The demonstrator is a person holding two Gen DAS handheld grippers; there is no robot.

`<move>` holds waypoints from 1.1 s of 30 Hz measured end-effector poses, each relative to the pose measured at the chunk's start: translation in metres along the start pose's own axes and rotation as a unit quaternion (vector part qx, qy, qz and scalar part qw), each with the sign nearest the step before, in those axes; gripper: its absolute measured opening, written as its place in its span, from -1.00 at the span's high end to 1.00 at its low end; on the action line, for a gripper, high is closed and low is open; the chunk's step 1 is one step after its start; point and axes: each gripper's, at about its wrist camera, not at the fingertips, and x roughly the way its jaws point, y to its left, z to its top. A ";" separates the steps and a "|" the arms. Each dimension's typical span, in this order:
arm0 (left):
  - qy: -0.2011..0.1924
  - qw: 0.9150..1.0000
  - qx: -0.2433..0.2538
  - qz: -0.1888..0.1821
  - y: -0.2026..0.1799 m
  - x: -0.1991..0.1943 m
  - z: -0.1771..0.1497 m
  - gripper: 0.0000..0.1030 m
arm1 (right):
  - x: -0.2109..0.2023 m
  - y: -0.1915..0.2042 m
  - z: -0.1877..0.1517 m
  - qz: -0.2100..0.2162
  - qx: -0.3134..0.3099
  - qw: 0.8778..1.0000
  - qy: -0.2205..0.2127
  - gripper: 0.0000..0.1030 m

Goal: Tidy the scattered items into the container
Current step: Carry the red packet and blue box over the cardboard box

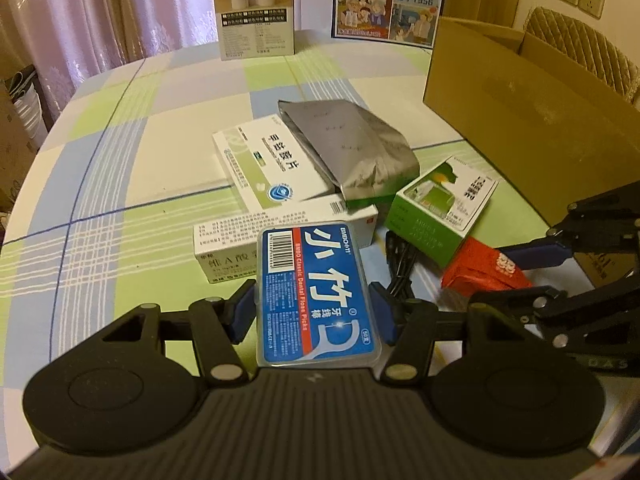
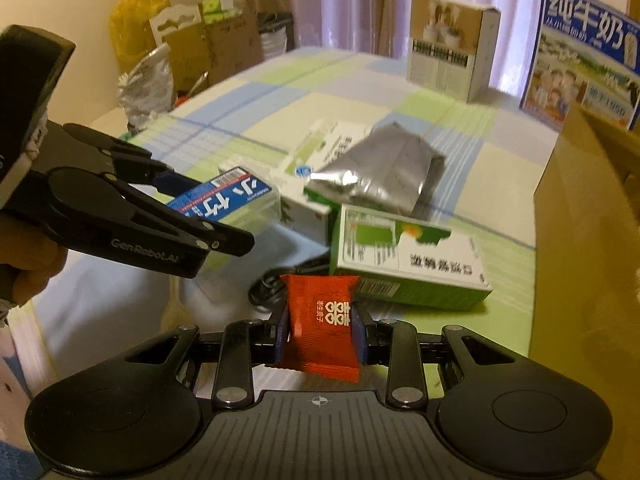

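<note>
My left gripper (image 1: 316, 312) is shut on a blue dental floss box (image 1: 316, 292), held above the pile. My right gripper (image 2: 320, 332) is shut on a red sweet packet (image 2: 322, 328), lifted just off the table. Each wrist view shows the other gripper: the right one (image 1: 532, 272) with the red packet (image 1: 488, 272), the left one (image 2: 208, 210) with the blue box (image 2: 224, 200). On the checked cloth lie a silver foil pouch (image 1: 348, 148), a white-green medicine box (image 1: 264, 164), a white box (image 1: 240, 248), a green box (image 1: 444, 204) and a black cable (image 1: 400, 268). The open cardboard container (image 1: 520, 120) stands right of them.
A beige product box (image 1: 256, 8) and a blue milk carton case (image 1: 388, 0) stand at the table's far edge. A padded chair (image 1: 580, 44) is behind the container. Bags and cartons (image 2: 192, 48) crowd the floor past the table's left side. A hand (image 2: 24, 272) holds the left gripper.
</note>
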 end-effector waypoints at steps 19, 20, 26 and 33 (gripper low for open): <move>-0.065 0.997 -0.001 -0.047 -0.055 -0.065 0.030 -0.06 | -0.118 -0.048 0.019 -0.101 0.102 0.981 -0.132 0.44; -0.067 0.996 0.001 -0.050 -0.062 -0.067 0.033 -0.05 | -0.127 -0.054 0.017 -0.108 0.105 0.979 -0.134 0.44; -0.087 0.993 0.003 -0.082 -0.107 -0.084 0.059 -0.05 | -0.176 -0.092 -0.002 -0.153 0.132 0.971 -0.131 0.44; -0.094 0.987 0.028 -0.131 -0.174 -0.097 0.082 -0.05 | -0.210 -0.126 -0.028 -0.165 0.178 0.963 -0.118 0.44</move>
